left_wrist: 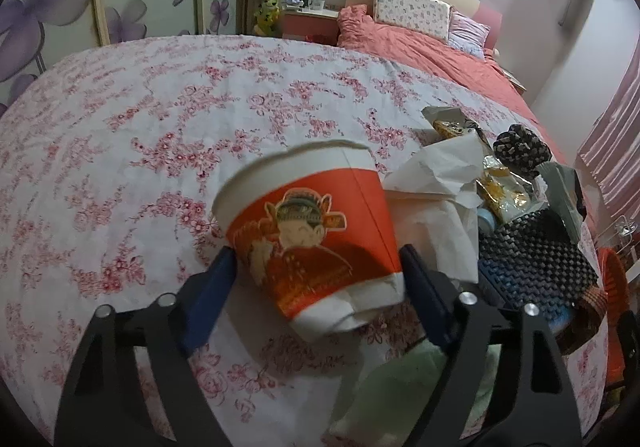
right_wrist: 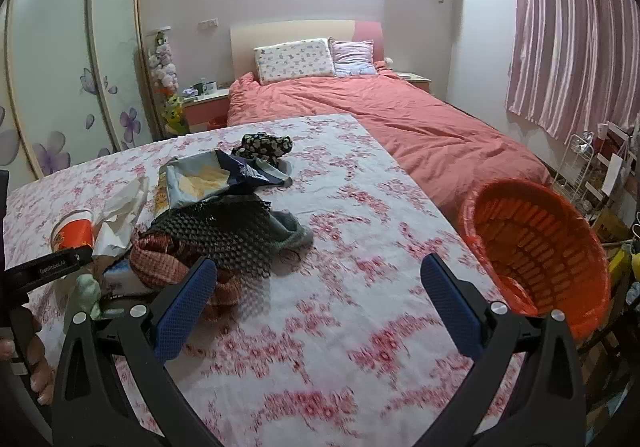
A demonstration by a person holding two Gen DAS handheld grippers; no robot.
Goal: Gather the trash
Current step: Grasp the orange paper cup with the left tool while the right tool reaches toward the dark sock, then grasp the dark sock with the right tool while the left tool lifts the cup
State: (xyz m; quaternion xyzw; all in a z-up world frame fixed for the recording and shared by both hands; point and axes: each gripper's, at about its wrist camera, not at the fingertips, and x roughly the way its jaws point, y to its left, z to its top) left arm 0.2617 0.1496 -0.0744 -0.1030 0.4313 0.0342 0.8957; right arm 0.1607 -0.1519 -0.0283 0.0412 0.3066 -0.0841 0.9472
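Left gripper (left_wrist: 320,271): fingers straddle the paper cup, one blue pad on each side; the right pad meets the cup's lower wall, the left pad sits at its edge, and firm pressure cannot be told.
Paper cup (left_wrist: 310,231): red and white with a cartoon figure, tilted, dented at the base, on the floral cloth (left_wrist: 140,135) just left of the trash pile.
Trash pile (right_wrist: 216,207): crumpled white paper (left_wrist: 436,175), snack wrappers, black mesh sheet (right_wrist: 224,235) and a woven reddish piece, heaped together.
Right gripper (right_wrist: 316,287): fingers wide apart, nothing between them, above bare cloth right of the pile.
Orange basket (right_wrist: 536,247): tilted, mouth towards the camera, well to the right of the pile at the cloth's edge.
Person: a hand (right_wrist: 38,359) shows left of the pile.
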